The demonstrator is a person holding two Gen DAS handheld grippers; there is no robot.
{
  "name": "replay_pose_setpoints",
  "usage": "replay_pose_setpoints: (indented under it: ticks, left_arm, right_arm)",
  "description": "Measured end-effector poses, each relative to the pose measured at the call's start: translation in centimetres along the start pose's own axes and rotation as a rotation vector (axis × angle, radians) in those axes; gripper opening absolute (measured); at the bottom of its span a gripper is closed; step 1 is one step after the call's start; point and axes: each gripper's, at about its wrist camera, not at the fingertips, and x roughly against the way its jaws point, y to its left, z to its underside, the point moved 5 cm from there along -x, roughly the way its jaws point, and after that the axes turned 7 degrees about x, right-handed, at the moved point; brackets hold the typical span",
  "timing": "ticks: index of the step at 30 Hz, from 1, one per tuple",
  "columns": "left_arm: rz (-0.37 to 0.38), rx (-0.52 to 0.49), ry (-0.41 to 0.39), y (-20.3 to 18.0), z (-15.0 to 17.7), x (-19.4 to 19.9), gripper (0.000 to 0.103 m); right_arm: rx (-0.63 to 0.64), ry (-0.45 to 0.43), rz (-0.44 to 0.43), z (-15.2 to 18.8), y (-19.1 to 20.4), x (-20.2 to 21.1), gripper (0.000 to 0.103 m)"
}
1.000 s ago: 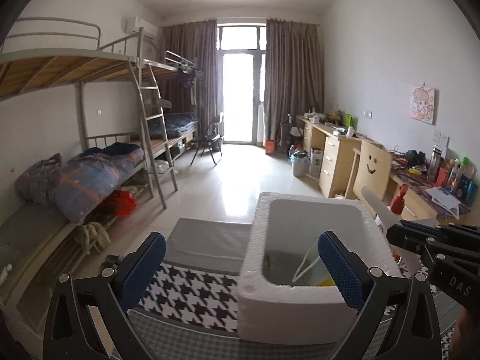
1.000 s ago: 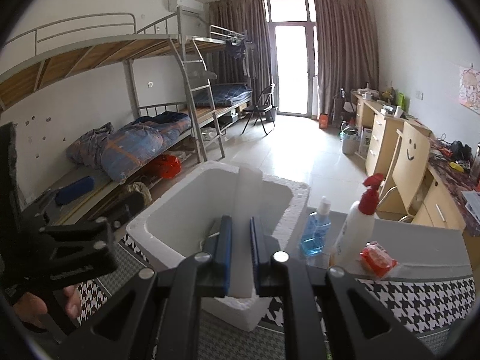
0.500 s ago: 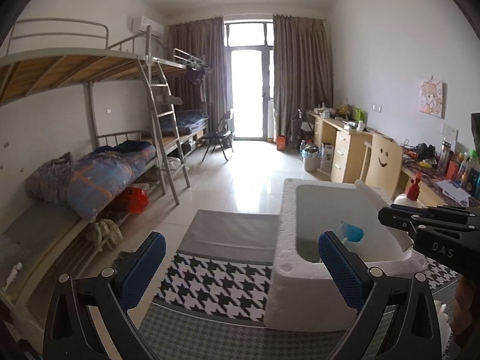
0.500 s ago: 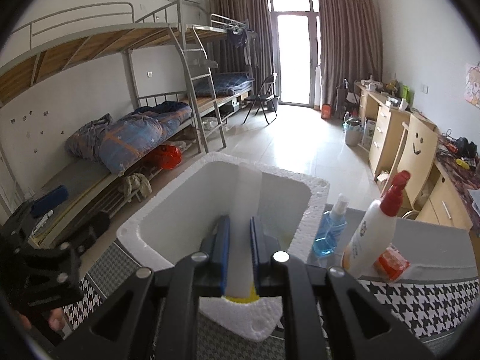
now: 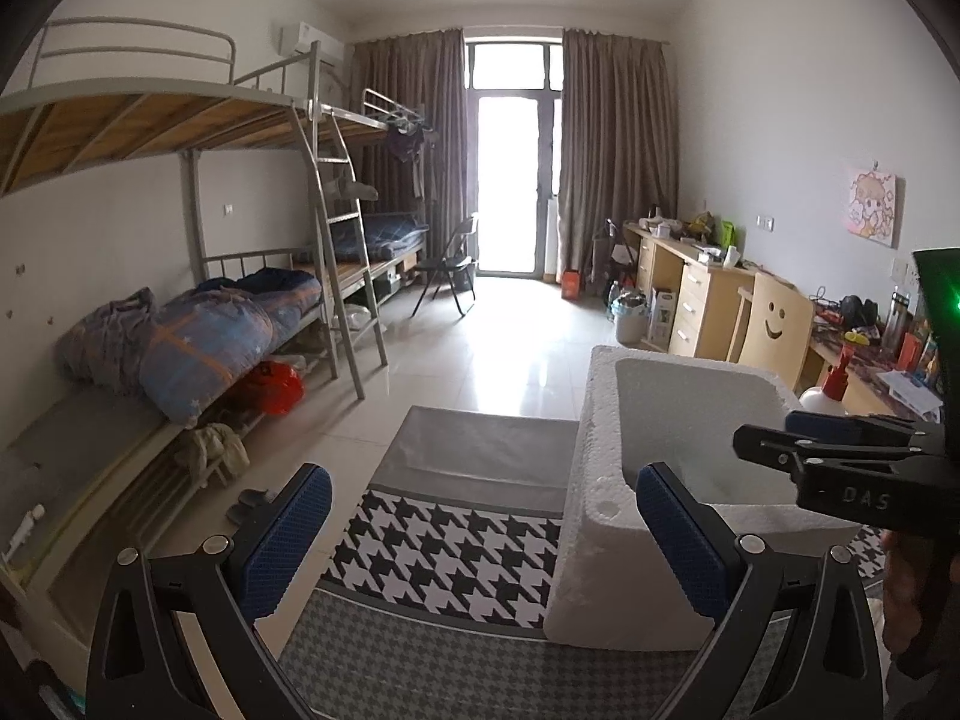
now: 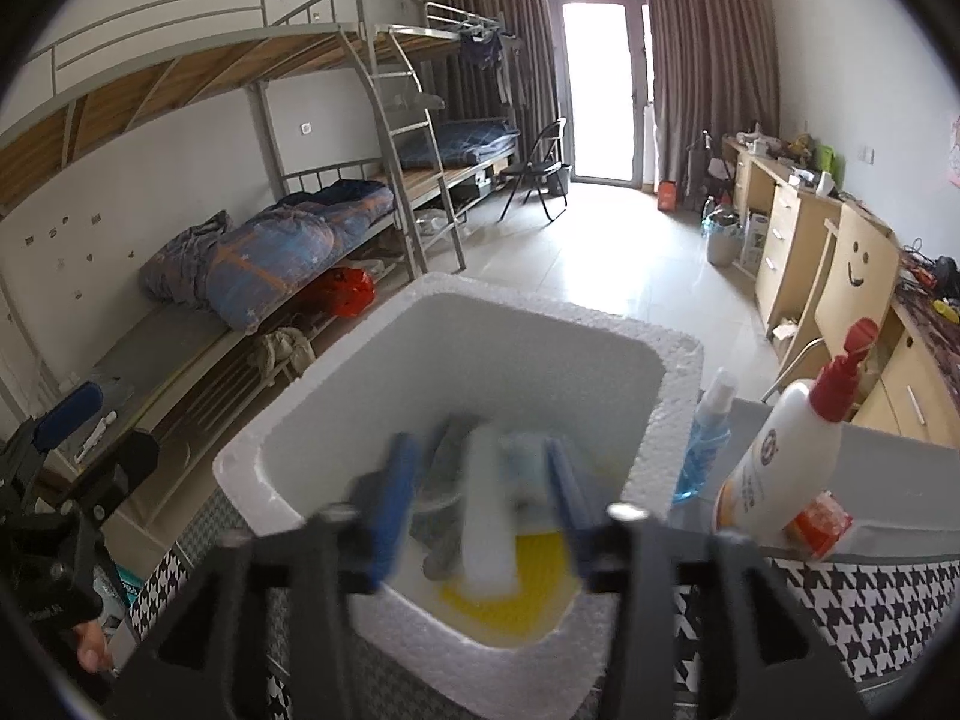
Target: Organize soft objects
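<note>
Right gripper (image 6: 480, 501) just opening — white sponge (image 6: 489, 531) loose between pads, inside foam box (image 6: 678, 372) rim.

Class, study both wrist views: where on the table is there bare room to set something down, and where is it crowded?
Free: the houndstooth cloth left of the foam box, and the grey strip behind it. Crowded: right of the box, where a blue spray bottle, white pump bottle and red packet stand.

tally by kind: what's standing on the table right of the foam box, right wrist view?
Spray bottle, blue: 1
Pump bottle, white with red top: 1
Red packet: 1
Total: 3
</note>
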Motion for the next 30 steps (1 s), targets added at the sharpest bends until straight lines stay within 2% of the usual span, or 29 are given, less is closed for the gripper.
replay_pose_setpoints:
  ticks: [6, 13, 20, 30]
  left_arm:
    - [0.007, -0.009, 0.001, -0.4, 0.1, 0.2, 0.102]
    - [0.015, -0.021, 0.000, -1.1, 0.2, 0.9, 0.102]
    - [0.039, -0.038, -0.002, -2.2, 0.4, 1.8, 0.102]
    - [0.076, -0.034, -0.011, -3.5, 0.7, 3.8, 0.102]
  right_arm:
    - [-0.023, -0.019, 0.005, 0.3, -0.3, 1.1, 0.068]
    - [-0.019, -0.057, 0.014, 0.2, -0.3, 2.7, 0.082]
    - [-0.003, -0.067, 0.043, 0.5, -0.5, 4.0, 0.084]
    - [-0.011, -0.126, 0.055, 1.4, -0.8, 7.2, 0.088]
